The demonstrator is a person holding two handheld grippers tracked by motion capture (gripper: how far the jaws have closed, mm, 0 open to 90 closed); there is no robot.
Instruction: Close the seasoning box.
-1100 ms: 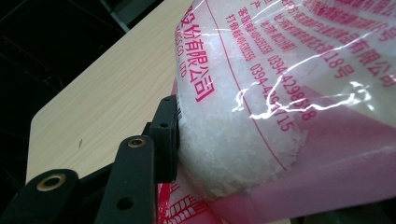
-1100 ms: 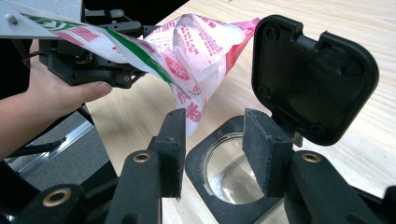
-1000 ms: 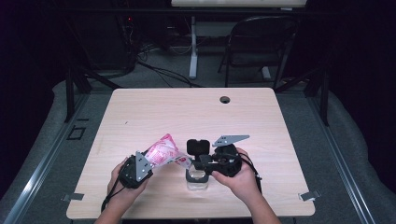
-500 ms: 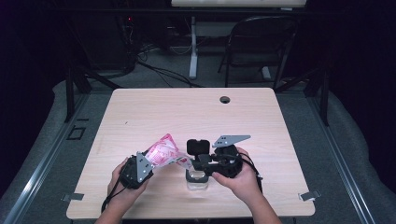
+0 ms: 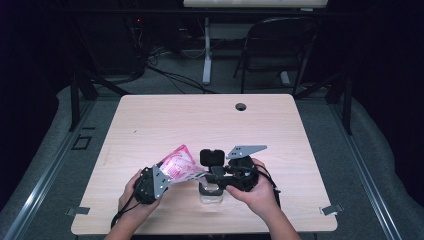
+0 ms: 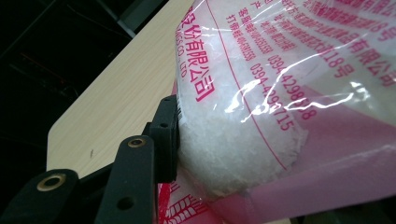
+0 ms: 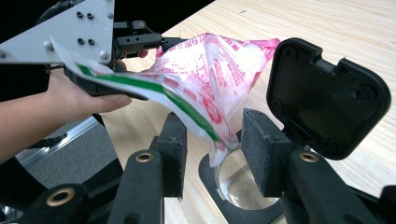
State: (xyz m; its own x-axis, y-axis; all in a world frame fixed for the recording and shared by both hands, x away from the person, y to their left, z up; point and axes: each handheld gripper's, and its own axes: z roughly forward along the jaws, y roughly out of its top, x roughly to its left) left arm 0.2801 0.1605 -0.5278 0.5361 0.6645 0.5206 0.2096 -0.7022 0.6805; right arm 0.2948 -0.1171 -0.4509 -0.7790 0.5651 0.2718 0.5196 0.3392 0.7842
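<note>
Dark floor and cables surround a pale wooden table (image 5: 150, 130), and the work sits at its near edge. On the person's left, the left gripper (image 5: 159, 180) is clamped on a pink bag (image 5: 179, 164) of white crystals; its own view shows a jaw pad pressed into the bag's side (image 6: 243, 140). The bag runs long from that grip toward the right and downward, its cut corner (image 7: 218, 156) hanging just over the mouth of a clear jar (image 7: 238, 189). The jar stands on the table between the jaws of the right gripper (image 7: 215, 154), which sit at its sides at middling spread, and I cannot tell whether they press on it. Its black lid (image 7: 327, 93) is flipped up on the far side. Judging from this, the pour turns on keeping the corner above the mouth while the bag's far end tips higher; the left hand does that, and the right steadies.
</note>
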